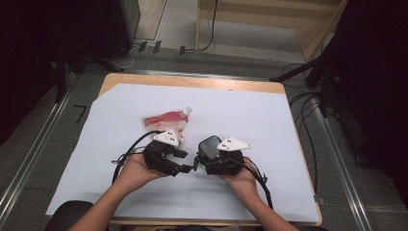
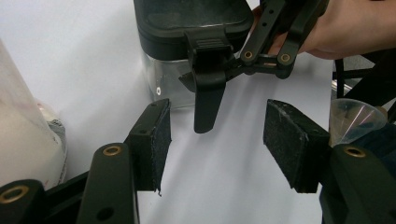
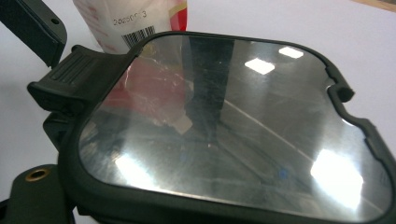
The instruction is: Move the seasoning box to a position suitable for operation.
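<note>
Container sits clamped in right jaws, beyond the left's empty, parted jaws.

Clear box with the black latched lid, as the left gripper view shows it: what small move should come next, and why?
Probably the left gripper should ease forward until its pads bracket the hanging black latch. Its jaws stand open and bare, aimed at that latch on the clear box with the black lid, while the right gripper grips the box beside the latch. The red and white pouch lies untouched behind.
</note>
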`<state>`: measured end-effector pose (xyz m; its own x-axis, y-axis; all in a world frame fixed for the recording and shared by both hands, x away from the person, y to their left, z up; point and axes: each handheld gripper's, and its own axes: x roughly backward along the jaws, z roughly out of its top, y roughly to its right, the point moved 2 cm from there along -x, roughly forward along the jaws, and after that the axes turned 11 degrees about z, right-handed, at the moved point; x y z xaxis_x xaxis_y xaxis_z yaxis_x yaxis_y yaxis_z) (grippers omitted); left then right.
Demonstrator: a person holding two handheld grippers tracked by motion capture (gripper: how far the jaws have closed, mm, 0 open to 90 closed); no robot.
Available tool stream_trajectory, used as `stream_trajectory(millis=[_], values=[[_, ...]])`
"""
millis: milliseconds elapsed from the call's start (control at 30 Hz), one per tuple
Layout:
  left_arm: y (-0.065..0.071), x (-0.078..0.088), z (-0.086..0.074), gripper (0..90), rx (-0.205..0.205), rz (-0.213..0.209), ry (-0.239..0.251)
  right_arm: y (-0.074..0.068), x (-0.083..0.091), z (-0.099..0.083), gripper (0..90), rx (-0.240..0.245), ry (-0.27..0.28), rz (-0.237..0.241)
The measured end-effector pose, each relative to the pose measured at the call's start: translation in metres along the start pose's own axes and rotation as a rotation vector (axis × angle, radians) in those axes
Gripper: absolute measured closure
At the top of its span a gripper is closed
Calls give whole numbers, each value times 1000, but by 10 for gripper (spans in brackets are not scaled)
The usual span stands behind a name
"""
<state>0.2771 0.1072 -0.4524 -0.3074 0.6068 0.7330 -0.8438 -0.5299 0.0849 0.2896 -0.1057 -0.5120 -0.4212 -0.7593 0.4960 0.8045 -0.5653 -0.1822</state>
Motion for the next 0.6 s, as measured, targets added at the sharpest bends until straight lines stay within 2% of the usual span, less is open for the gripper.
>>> stream_trajectory(millis=[100, 300, 333, 433, 500, 600], values=[[1, 0, 0, 428, -4, -1, -4, -3, 0, -2, 132, 11, -4, -6], [1, 0, 0, 427, -1, -1, 2, -2, 2, -4, 118, -12, -16, 1], [1, 1, 0, 428, -5, 0, -2, -2, 2, -4, 106, -15, -25, 14], [1, 1, 0, 428, -1, 0, 3, -4, 0, -7, 69, -54, -48, 31], [1, 2, 0, 428, -3, 5, 0, -3, 3, -6, 69, -73, -47, 38], [2, 4, 1, 424, -1, 7, 22, -3, 10, -6, 70, -87, -54, 59]])
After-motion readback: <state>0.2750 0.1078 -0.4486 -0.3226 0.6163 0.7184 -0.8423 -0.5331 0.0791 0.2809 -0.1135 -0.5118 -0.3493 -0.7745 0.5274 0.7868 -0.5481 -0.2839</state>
